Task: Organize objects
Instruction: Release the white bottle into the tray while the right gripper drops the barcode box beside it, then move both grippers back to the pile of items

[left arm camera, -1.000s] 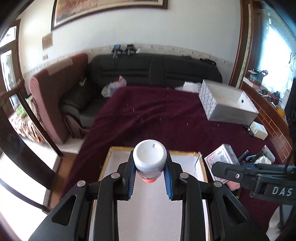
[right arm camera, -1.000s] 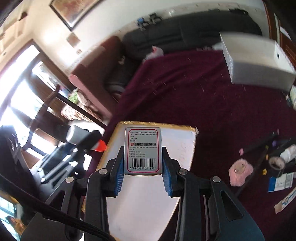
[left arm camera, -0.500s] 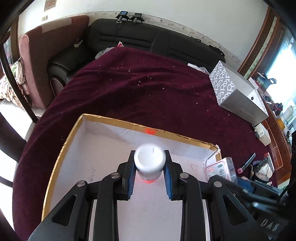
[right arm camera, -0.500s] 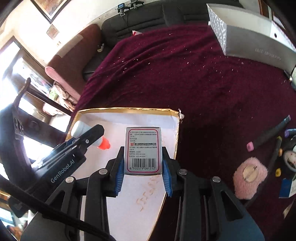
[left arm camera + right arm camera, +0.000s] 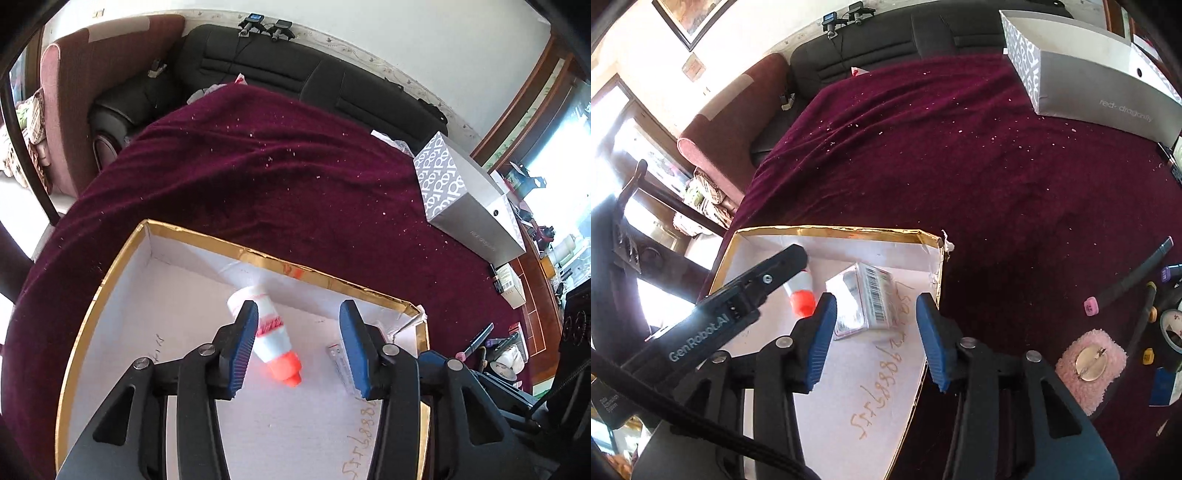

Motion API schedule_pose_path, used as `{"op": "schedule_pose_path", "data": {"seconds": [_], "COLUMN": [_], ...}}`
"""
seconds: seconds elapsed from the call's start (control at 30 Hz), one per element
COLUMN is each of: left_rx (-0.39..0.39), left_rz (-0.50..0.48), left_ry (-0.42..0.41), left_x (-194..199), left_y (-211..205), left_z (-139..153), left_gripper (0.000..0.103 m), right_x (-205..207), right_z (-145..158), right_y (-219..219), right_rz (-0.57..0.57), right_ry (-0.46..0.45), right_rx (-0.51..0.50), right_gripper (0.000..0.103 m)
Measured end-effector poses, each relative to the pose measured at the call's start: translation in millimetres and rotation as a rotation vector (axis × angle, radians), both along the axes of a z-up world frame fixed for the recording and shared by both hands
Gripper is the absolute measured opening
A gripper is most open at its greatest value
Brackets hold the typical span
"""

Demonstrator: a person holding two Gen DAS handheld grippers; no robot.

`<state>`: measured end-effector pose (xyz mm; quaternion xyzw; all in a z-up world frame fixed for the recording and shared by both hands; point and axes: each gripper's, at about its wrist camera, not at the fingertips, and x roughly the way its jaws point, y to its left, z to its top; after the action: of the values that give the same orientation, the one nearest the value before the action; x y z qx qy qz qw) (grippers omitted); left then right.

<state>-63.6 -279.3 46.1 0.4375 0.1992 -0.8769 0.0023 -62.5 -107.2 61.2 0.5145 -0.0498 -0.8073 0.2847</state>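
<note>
Having just spread wide, left tongs and right tongs stood open, gripping nothing; tube and carton lay loose in tray. Left outside on cloth: pens, puff, other clutter.

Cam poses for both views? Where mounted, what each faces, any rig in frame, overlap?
Left wrist: sits on the left gripper, looks steeply down into the gold-rimmed tray; its own open jaws straddle the tube, no pad pressing on it.
Right wrist: sits on the right gripper, looks down at the tray's right end; its open jaws frame the box, and the left gripper crosses in at left.
Shared: tray, tube, box, maroon cloth, grey carton.
</note>
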Motion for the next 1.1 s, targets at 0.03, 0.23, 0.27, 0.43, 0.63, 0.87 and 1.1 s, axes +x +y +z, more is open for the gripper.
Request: {"op": "schedule_pose_path", "data": {"seconds": [0.03, 0.23, 0.27, 0.43, 0.63, 0.87, 1.1], "left_rx": [-0.001, -0.077, -0.075, 0.005, 0.001, 0.036, -0.092], "left_rz": [-0.001, 0.088, 0.116, 0.311, 0.365, 0.306, 0.057], "left_ry": [0.003, 0.020, 0.019, 0.013, 0.026, 0.084, 0.268], "left_x": [2, 44, 51, 96, 131, 141, 144], "left_y": [-1, -20, -26, -57, -50, -40, 54], "left_z": [2, 6, 4, -16, -16, 8, 77], "left_gripper": [0.040, 0.047, 0.047, 0.047, 0.048, 0.048, 0.072], "right_x": [1, 20, 23, 39, 57, 65, 126], "right_z": [2, 24, 26, 25, 21, 56, 164], "right_y": [2, 28, 33, 58, 84, 125, 185], "right_rz": [-0.005, -0.031, -0.033, -0.045, -0.070, -0.120, -0.263], "right_ry": [0.001, 0.081, 0.088, 0.074, 0.035, 0.077, 0.654], "right_rx": [-0.006, 0.007, 0.006, -0.015, -0.062, -0.053, 0.062], "right_gripper": [0.044, 0.058, 0.058, 0.058, 0.058, 0.058, 0.103]}}
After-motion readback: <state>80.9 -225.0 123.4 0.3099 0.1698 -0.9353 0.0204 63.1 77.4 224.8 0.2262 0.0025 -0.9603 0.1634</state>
